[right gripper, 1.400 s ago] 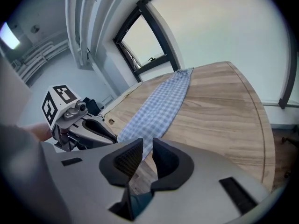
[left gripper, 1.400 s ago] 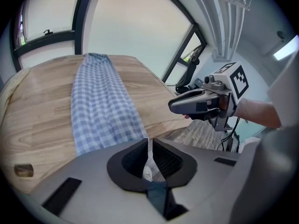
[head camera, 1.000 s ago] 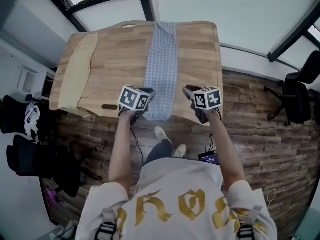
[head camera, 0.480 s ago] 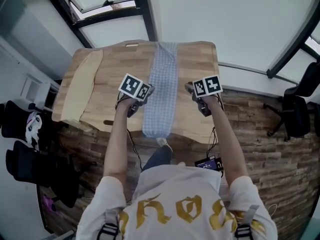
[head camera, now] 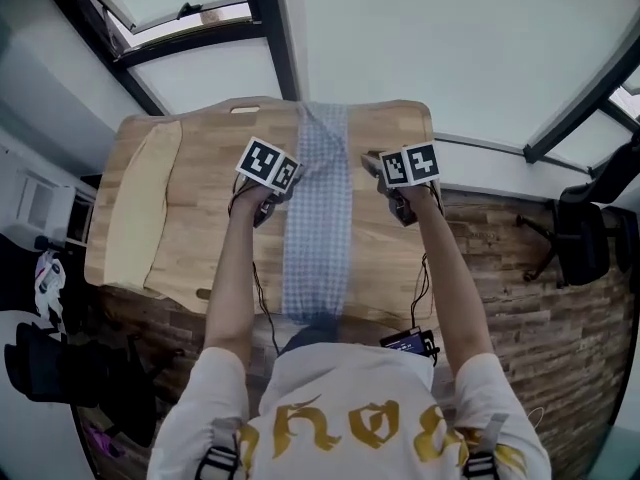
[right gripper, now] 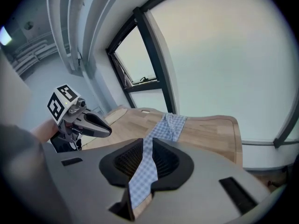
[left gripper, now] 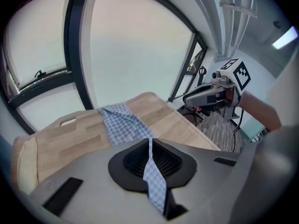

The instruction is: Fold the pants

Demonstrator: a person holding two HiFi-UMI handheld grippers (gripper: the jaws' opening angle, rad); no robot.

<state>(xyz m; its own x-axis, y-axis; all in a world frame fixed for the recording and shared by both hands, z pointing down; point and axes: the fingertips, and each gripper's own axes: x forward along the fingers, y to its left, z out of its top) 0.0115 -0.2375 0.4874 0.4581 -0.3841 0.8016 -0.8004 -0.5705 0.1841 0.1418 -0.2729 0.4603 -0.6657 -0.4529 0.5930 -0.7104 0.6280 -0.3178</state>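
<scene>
The blue checked pants (head camera: 318, 228) lie in a long strip down the middle of the wooden table (head camera: 210, 228), from its far edge to its near edge. My left gripper (head camera: 292, 175) is over the strip's left edge, shut on a fold of the checked cloth (left gripper: 153, 176). My right gripper (head camera: 369, 161) is at the strip's right edge, jaws closed on a band of the same cloth (right gripper: 141, 171). From each gripper view the cloth runs forward to the pants (left gripper: 120, 121) (right gripper: 169, 125) on the table. Each view also shows the other gripper (left gripper: 205, 95) (right gripper: 88, 123).
A long beige cloth (head camera: 135, 208) lies along the table's left side. The table has handle slots at its far edge (head camera: 244, 109) and near edge (head camera: 205, 293). A black office chair (head camera: 580, 238) stands on the wooden floor to the right, and dark chairs (head camera: 40, 368) at the left.
Both grippers have moved from the table's near edge toward its far end, side by side, carrying the pinched pants cloth with them. Their jaws have stayed closed.
</scene>
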